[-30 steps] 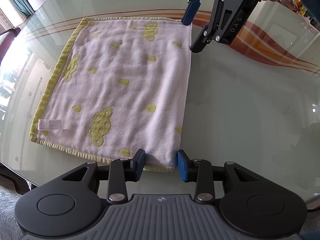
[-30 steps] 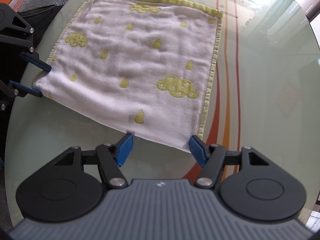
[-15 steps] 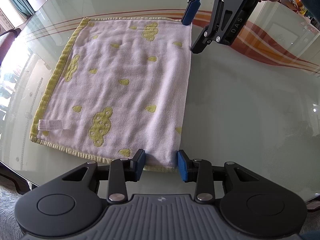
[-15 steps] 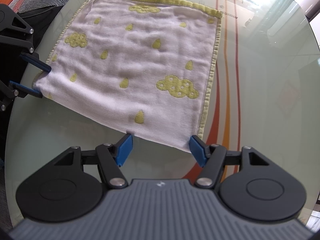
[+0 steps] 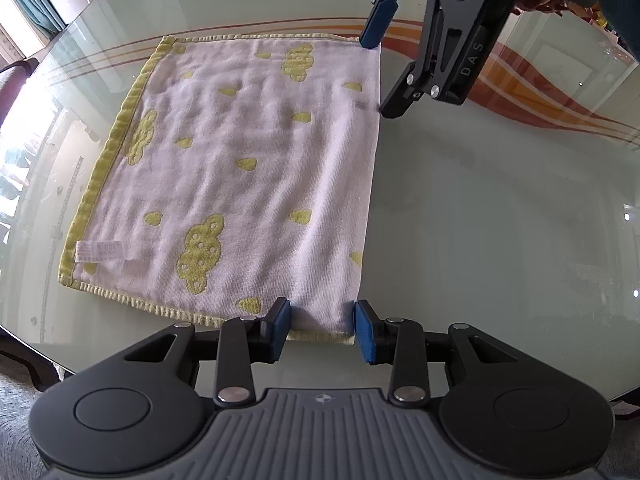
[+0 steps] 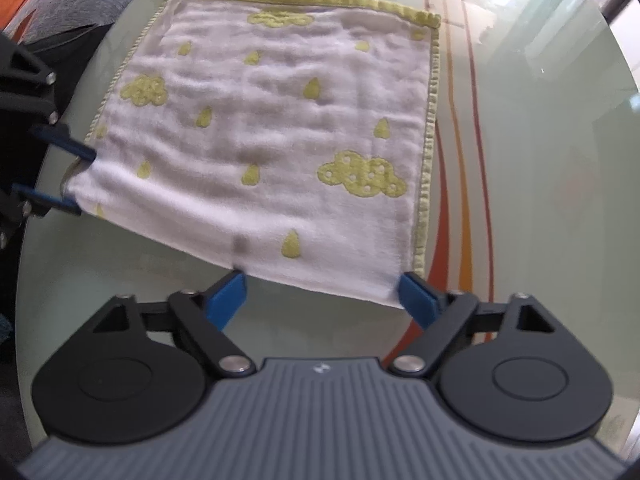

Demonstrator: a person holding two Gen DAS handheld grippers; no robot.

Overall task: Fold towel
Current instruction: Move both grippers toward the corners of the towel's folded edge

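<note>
Towel (image 5: 240,176) is lying flat on the glass table (image 5: 500,220), single fold already in — pale lilac with yellow-green clouds and drops, yellow hem showing along three sides. In the left wrist view it's filling the centre-left of the frame, white label sitting at its lower-left corner.

Left gripper (image 5: 322,330) is sitting at bottom centre of that view, jaws spread, blue pads (image 5: 280,328) straddling the towel's near right corner. The corner is lying between the pads, pads just beside the cloth, not pinching it.

Right gripper (image 6: 322,294) is at bottom centre of its own view, jaws spread wider, pads flanking the near corner by the hemmed edge. Left pad tip is sitting at the towel's near edge, right pad tip at the corner — nothing clamped. In the left wrist view the same gripper (image 5: 382,76) is coming in from the upper right, one pad at the towel's far right corner.

Left gripper is also showing at the left edge of the right wrist view (image 6: 76,178), pads either side of the far-left corner.

Orange and red stripes are running under the glass beside the towel.
</note>
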